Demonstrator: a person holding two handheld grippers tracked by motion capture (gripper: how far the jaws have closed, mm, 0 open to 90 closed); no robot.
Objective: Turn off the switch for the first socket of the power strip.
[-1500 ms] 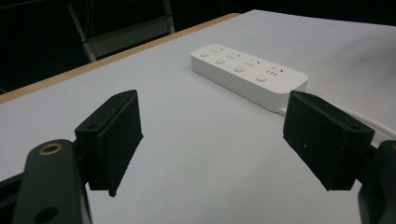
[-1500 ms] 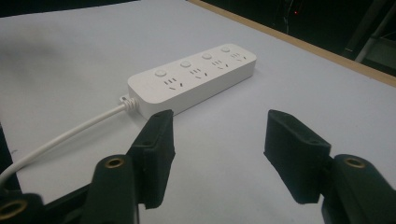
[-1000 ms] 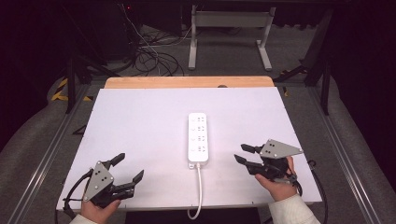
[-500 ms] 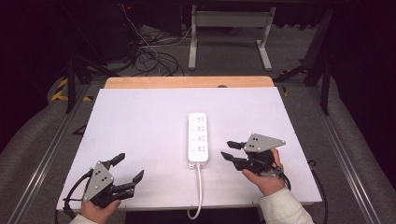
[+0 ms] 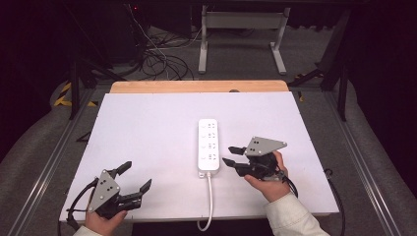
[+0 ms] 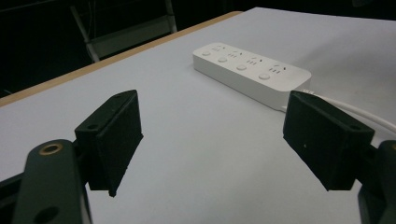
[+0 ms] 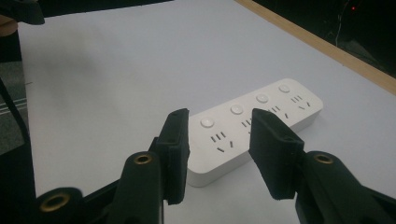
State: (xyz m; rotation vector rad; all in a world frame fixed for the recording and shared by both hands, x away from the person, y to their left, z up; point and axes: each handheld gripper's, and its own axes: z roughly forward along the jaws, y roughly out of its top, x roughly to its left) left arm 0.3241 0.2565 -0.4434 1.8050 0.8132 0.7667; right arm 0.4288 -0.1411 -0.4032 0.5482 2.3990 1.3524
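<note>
High view: a white power strip (image 5: 208, 147) lies near the middle of the white desk (image 5: 147, 128), its long axis running away from the person, with its white cable (image 5: 210, 199) leading off the near end and over the desk's front edge. The right gripper (image 5: 231, 156) is held in the person's right hand (image 5: 268, 182) just beside the strip's near right side, its jaws pointing left toward the strip and parted by a modest gap with nothing between them; a grey three-cornered plate sits on top. The left gripper (image 5: 136, 177) rests at the near left corner of the desk, well apart from the strip, held in the left hand (image 5: 101, 221), with its jaws spread wide and empty. A wooden strip (image 5: 196, 86) borders the desk's far edge, and beyond it a tangle of cables (image 5: 162, 59) lies on the dark floor.

Left gripper view: the two black jaws stand far apart over bare desk surface. The power strip (image 6: 252, 72) lies beyond them to the upper right, four round buttons showing along its top, with the cable (image 6: 359, 112) running out behind the right jaw.

Right gripper view: the jaws are parted and hold nothing. The power strip (image 7: 280, 109) lies right behind them, its near end showing between and just past the jaw tips; whether they touch it cannot be told.
</note>
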